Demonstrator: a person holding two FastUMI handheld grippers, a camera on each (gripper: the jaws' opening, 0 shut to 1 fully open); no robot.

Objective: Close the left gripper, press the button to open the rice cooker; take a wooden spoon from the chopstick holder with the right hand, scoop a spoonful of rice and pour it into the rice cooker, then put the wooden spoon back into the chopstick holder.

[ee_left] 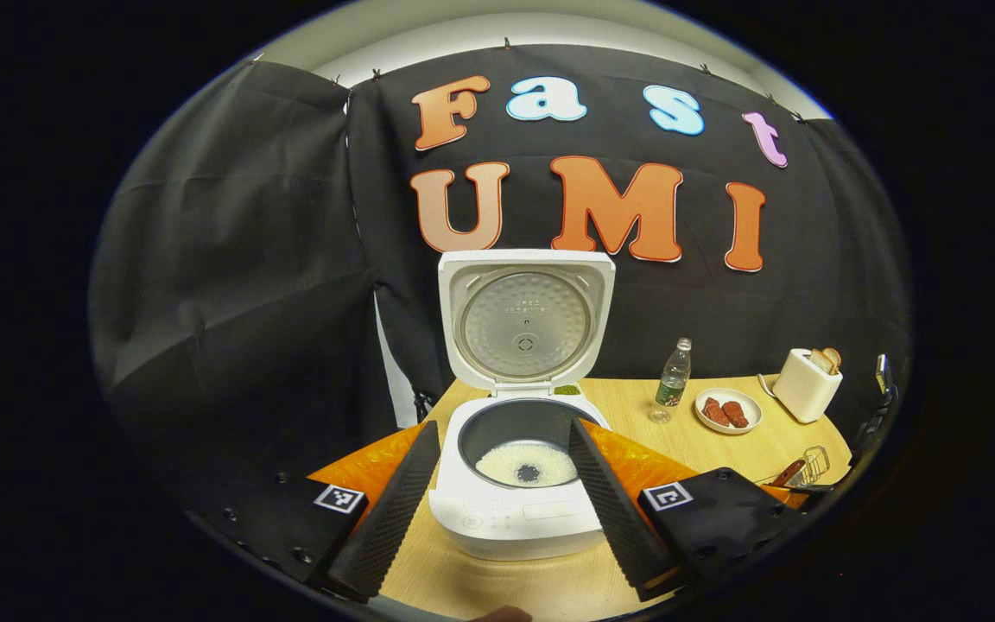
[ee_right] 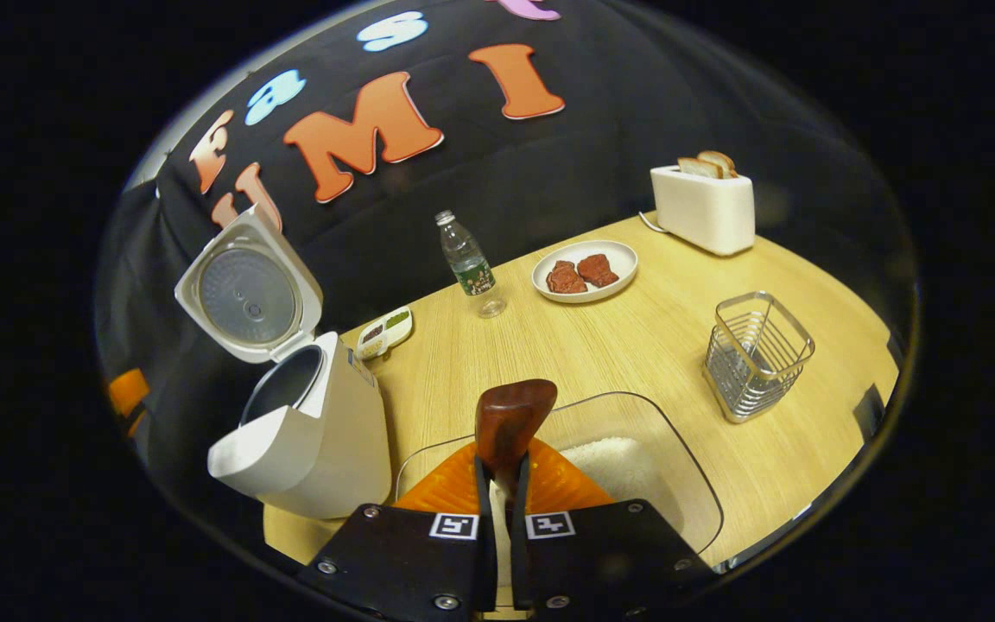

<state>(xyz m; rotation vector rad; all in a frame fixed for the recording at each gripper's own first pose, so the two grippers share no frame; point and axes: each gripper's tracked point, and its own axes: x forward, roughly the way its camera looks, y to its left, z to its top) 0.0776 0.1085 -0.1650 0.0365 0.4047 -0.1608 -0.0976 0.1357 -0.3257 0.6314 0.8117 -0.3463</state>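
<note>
One spoon [ee_right: 510,423] sits clamped in our right gripper [ee_right: 497,492], bowl forward, holder [ee_right: 757,354] ahead-right. Our left gripper [ee_left: 502,471] hangs spread wide — clear of the open cooker [ee_left: 519,484], rice already in its pot.

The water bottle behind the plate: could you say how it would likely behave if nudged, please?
The water bottle is tall, slim and upright, so it would probably tip easily. It looks nearly empty, hence likely light. Once down, its round body could roll toward the plate.

light: bright, even overhead | shadows: soft | focus: sharp | edges: strong fisheye bend, dim
</note>
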